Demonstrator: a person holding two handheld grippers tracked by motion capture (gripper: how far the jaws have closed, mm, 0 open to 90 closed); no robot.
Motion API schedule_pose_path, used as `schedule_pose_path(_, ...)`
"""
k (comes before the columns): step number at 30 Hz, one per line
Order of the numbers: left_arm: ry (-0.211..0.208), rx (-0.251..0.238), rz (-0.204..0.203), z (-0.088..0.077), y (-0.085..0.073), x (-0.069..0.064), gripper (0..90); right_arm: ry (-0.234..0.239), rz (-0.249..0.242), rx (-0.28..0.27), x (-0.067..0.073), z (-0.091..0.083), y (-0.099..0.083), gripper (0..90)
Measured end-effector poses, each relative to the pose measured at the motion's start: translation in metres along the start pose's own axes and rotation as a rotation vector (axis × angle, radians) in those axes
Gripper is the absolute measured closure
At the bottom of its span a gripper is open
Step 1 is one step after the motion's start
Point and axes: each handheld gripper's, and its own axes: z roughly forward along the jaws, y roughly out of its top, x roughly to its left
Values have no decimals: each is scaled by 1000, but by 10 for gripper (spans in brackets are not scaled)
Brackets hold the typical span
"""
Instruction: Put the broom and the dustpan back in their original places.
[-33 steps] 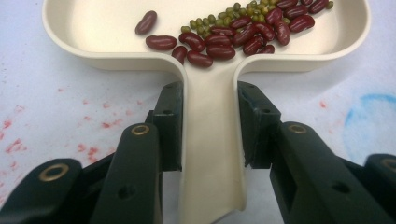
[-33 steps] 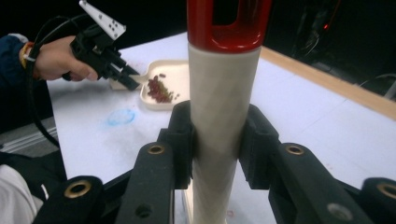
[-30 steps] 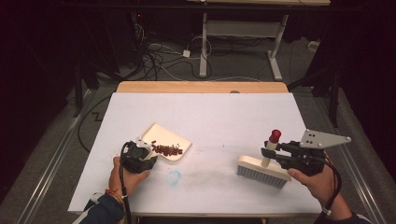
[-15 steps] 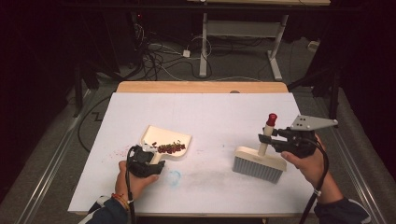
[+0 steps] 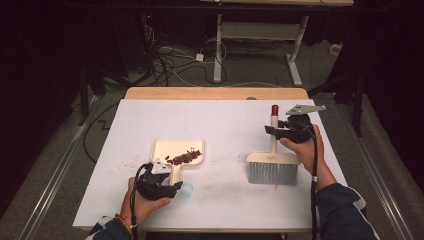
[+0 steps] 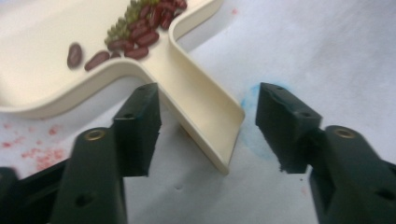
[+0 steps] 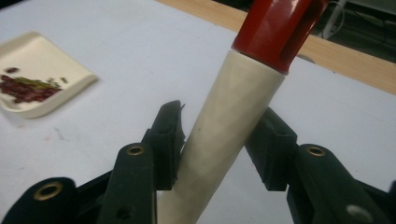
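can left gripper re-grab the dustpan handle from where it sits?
Probably yes. The left gripper has just been opening; its jaws stand either side of the dustpan handle, pads clear of it, with nothing else between.

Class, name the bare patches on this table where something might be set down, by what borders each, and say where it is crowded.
Bare: the far strip behind the dustpan and brush, up to the wooden edge; the middle gap between them; the near edge by the brush. Crowded: the near left, where the left gripper straddles the dustpan's handle.
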Motion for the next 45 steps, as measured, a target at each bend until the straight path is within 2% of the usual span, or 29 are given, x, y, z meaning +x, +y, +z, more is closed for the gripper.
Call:
schedule_pose_path(3, 1, -93, 73, -12, -4, 1, 350, -18, 13, 24, -3, 14, 2, 573)
schedule_pose_path(5, 65, -138, 153, -20, -7, 2, 329, -30, 13, 39, -3, 18, 3, 568)
schedule_pose_path(7, 84, -202, 184, -29, -11, 7, 274, -68, 12, 68, -4, 30, 3, 550)
schedule_pose_path(9, 84, -212, 186, -31, -13, 9, 253, -112, 23, 67, -5, 34, 3, 524)
schedule_pose_path(10, 93, -214, 190, -32, -15, 11, 240, -117, 38, 55, -7, 35, 2, 537)
schedule_pose_path(12, 109, -208, 215, -34, -18, 13, 236, -120, 49, 36, -8, 35, 1, 537)
schedule_pose_path(14, 139, -188, 243, -36, -22, 14, 237, -158, 46, -3, -5, 35, 1, 537)
schedule_pose_path(15, 137, -189, 246, -38, -25, 14, 237, -158, 46, -3, -5, 35, 1, 537)
schedule_pose_path(16, 132, -190, 244, -39, -28, 15, 237, -157, 40, -30, -2, 34, 1, 537)
schedule_pose_path(20, 134, -190, 234, -43, -35, 17, 237, -163, 24, -32, 3, 35, 1, 525)
schedule_pose_path(26, 132, -193, 230, -42, -35, 14, 237, -153, 39, -42, 9, 37, -5, 483)
schedule_pose_path(29, 122, -192, 222, -40, -35, 14, 237, -170, 24, -67, 12, 35, -6, 470)
schedule_pose_path(30, 126, -199, 231, -40, -34, 14, 237, -173, 27, -77, 14, 34, -7, 439)
schedule_pose_path(31, 116, -197, 221, -39, -34, 13, 237, -169, 31, -83, 14, 34, -8, 434)
schedule_pose_path(33, 107, -203, 228, -38, -34, 12, 237, -163, 36, -97, 15, 33, -10, 427)
schedule_pose_path(34, 101, -207, 235, -37, -33, 12, 237, -157, 55, -112, 16, 32, -11, 391)
schedule_pose_path(37, 106, -199, 258, -37, -32, 10, 228, -146, 66, -133, 19, 25, -10, 361)
schedule_pose_path(40, 107, -211, 254, -39, -33, 11, 227, -146, 67, -148, 21, 19, -10, 343)
schedule_pose_path(41, 107, -212, 251, -39, -33, 11, 224, -151, 65, -171, 21, 13, -9, 339)
schedule_pose_path(45, 112, -198, 247, -36, -33, 10, 206, -146, 56, -191, 24, 6, -7, 318)
